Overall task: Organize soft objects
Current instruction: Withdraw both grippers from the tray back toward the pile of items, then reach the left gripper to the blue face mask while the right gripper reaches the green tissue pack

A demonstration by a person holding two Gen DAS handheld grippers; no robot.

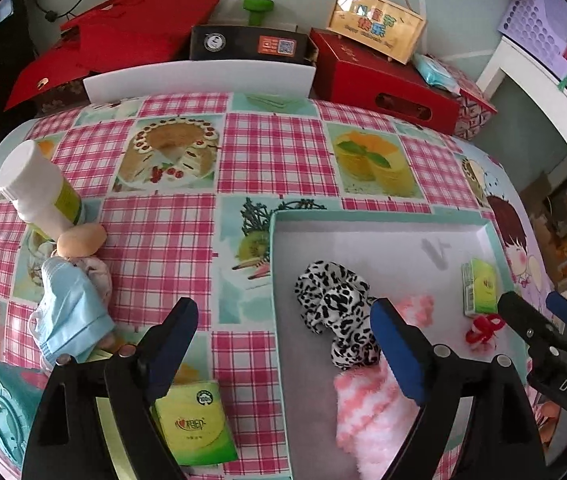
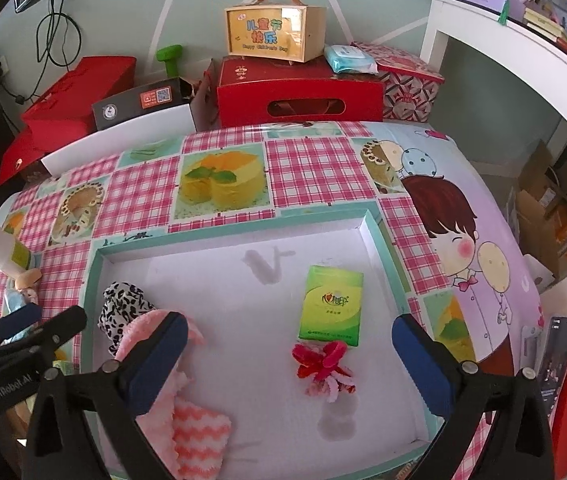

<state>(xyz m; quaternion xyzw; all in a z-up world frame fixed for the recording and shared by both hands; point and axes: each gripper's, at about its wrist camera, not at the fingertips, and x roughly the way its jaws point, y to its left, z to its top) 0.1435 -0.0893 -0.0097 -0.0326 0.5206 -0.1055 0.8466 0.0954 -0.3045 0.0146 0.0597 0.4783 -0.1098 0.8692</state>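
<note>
Both grippers wide open, empty — left gripper [image 1: 283,344], right gripper [image 2: 289,344] over box [image 2: 367,216]; next we reach for face mask [image 1: 69,308] — pinch mid-fold.

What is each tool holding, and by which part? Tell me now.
Nothing. The left tool and right tool both stand open above the box, empty.

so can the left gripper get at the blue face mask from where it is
Probably yes. The left gripper is open and empty, and the face mask lies uncovered on the tablecloth outside the box, just to its left. It is draped on a small doll, which may snag.
</note>
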